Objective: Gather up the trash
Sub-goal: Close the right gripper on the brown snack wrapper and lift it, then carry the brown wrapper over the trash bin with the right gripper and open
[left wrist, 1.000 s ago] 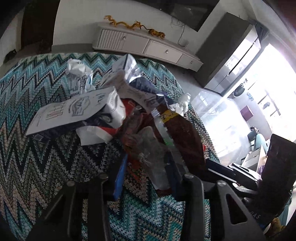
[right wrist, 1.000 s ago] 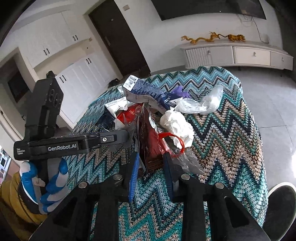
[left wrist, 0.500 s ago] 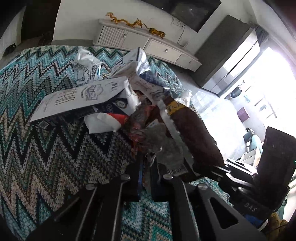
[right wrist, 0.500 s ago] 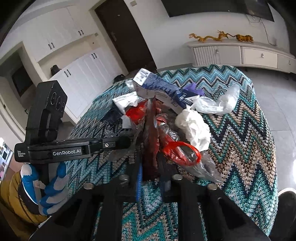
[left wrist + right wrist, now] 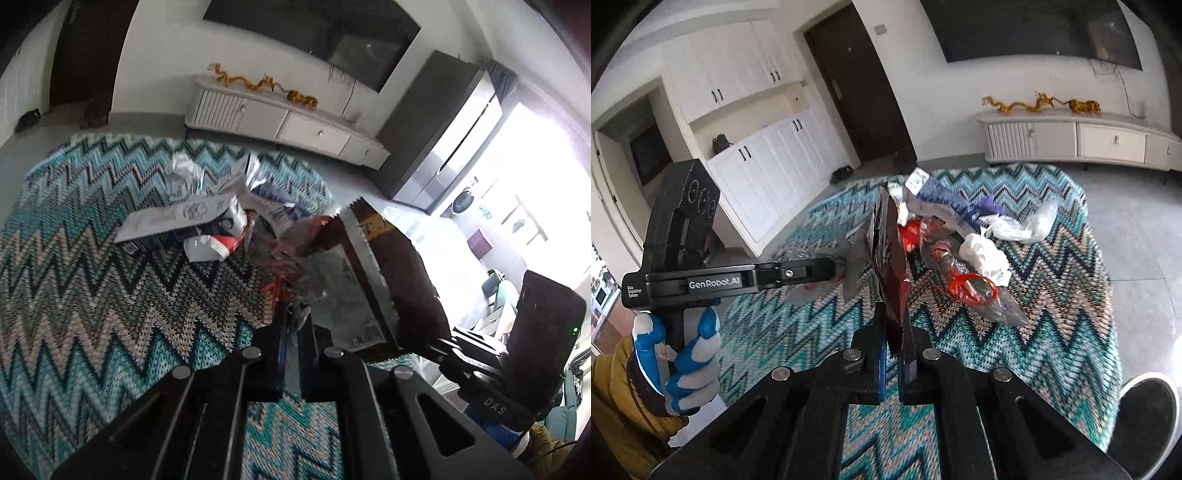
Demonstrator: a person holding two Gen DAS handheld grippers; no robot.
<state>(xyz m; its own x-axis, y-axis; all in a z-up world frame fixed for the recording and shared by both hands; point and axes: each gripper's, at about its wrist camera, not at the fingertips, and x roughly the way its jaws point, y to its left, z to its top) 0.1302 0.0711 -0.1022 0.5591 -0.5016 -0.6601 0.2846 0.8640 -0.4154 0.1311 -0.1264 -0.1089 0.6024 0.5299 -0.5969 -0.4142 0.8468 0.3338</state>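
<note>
Mid-pickup, by the look of it — two pieces of trash pinched and raised off the pile at once. Right gripper (image 5: 891, 363) pressed together on the bottom edge of a dark brown wrapper (image 5: 891, 258), held upright and edge-on through the centre of the right wrist view. Left gripper (image 5: 291, 332) nearly closed on a crumpled clear plastic film (image 5: 332, 288), with a shred of red caught in the pinch; seen from the right wrist view, reaching in from the left of the frame with the grey film hanging at its tip.

Rest of the trash lying on the zigzag blanket (image 5: 92, 295): a flattened white carton (image 5: 181, 221) in the upper middle of the left view, a white tissue wad (image 5: 984, 256) and a red-ringed clear bag (image 5: 975, 291) right of centre in the right view, a blue-and-white pack (image 5: 942, 195) above them.

No bin or bag visible in either frame. Next move likely a carry of both pieces to wherever the trash goes — grips kept tight, since thin film slips easily and the red shred may drag more of the pile along.
</note>
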